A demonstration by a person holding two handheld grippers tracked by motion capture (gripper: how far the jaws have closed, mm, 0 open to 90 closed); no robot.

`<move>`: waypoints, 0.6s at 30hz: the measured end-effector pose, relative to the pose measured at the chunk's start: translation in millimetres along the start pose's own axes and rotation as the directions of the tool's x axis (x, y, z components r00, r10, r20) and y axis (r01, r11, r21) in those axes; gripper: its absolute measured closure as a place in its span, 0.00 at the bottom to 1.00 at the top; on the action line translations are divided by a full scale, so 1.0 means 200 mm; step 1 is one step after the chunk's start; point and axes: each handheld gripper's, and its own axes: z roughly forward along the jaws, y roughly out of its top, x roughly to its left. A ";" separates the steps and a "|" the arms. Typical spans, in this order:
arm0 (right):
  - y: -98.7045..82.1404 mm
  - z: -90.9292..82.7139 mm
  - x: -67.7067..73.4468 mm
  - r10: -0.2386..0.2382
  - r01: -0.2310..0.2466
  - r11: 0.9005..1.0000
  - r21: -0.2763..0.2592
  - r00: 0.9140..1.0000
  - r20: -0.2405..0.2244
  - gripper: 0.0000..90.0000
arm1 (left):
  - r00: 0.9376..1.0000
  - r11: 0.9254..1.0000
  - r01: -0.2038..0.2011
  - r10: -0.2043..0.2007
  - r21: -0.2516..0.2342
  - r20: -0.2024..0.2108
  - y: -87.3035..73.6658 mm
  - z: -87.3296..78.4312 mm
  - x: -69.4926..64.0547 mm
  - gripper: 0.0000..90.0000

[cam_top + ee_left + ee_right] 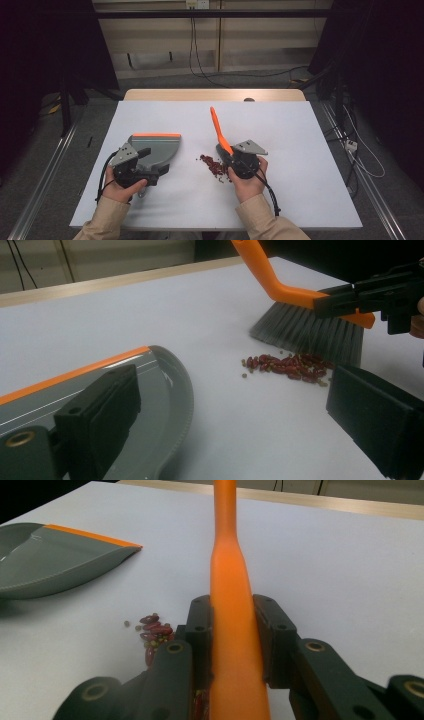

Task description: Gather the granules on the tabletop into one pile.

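Observation:
A grey dustpan [159, 146] with an orange lip lies flat on the white table, left of centre. My left gripper [152, 161] stands at its rear. In the left gripper view its jaws are wide apart; the left one sits over the dustpan [165, 390] and the right one touches nothing. My right gripper [227, 151] is shut on the orange brush [218, 129], whose handle tilts up and away. The brush's grey bristles [310, 332] rest on the table just behind a small pile of red beans [290, 365]. The beans [212, 166] lie between dustpan and brush.
The white table [300, 130] has open room at the back and right. A wooden strip [215, 94] borders its far edge. Cables [360, 150] trail on the floor at the right, and metal rails run along both sides.

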 end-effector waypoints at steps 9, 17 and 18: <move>0.02 0.01 -0.02 0.014 -0.015 1.000 -0.015 0.999 -0.047 0.79 | 1.000 1.000 0.000 0.000 0.000 -0.003 0.00 0.00 0.00 0.08; 0.04 -0.02 -0.06 0.001 -0.002 1.000 -0.022 1.000 -0.026 0.79 | 1.000 1.000 -0.002 0.002 -0.001 -0.003 0.00 0.00 0.00 0.08; 0.04 -0.03 -0.07 -0.005 0.004 1.000 -0.020 1.000 -0.014 0.79 | 1.000 1.000 -0.005 0.005 0.001 -0.003 0.00 0.00 0.00 0.08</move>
